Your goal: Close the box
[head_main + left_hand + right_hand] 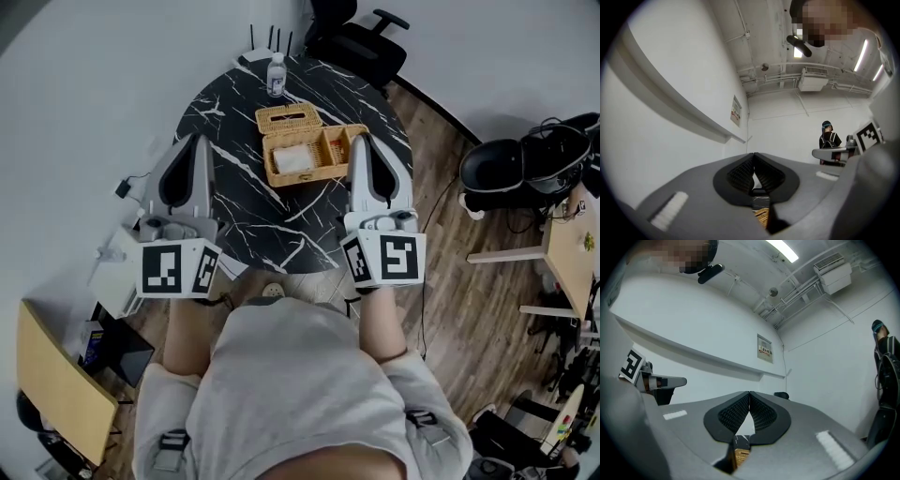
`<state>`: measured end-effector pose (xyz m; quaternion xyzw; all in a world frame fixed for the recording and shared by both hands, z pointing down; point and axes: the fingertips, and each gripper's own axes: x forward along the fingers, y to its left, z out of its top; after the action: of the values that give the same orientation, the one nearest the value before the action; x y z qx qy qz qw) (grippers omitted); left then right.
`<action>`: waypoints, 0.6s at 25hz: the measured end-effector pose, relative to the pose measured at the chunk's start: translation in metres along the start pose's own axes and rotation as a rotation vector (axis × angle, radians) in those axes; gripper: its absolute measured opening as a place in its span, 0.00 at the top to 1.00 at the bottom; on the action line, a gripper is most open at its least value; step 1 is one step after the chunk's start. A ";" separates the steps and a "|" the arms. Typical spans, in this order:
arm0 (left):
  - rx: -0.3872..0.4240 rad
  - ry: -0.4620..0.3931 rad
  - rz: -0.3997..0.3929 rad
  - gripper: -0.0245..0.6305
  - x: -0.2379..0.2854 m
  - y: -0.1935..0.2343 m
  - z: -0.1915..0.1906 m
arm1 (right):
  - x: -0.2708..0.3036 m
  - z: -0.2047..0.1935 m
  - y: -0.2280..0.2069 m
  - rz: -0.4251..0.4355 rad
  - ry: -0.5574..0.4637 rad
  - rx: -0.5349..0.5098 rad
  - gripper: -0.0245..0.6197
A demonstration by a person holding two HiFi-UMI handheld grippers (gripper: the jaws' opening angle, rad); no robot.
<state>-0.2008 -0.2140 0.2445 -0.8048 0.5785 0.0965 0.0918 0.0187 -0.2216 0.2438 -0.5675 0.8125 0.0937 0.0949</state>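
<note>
The left tongs [198, 141] are fully closed: in the left gripper view their ribbed pads [740, 172] meet at the tip, with nothing gripped between them. The right tongs [362, 141] are likewise pressed together at the tip and hold nothing. Both are raised over the near part of the round black marbled surface [234, 202], one on each side. The wicker box [302, 167] stands open between them, near the middle of the surface, its lid [289, 118] tilted back on the far side and a white pack [293, 160] inside. The right tongs' tip shows just beside the box's right end; contact cannot be judged. The left tongs are clear of the box. A small bottle [276, 75] stands beyond the box.
</note>
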 end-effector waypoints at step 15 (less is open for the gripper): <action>-0.066 0.081 -0.021 0.87 0.029 0.009 -0.047 | 0.016 -0.040 -0.010 -0.033 0.099 -0.005 0.95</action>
<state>-0.1984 -0.2559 0.2822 -0.8165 0.5699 0.0818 0.0426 0.0211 -0.2499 0.2782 -0.5848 0.8066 0.0659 0.0548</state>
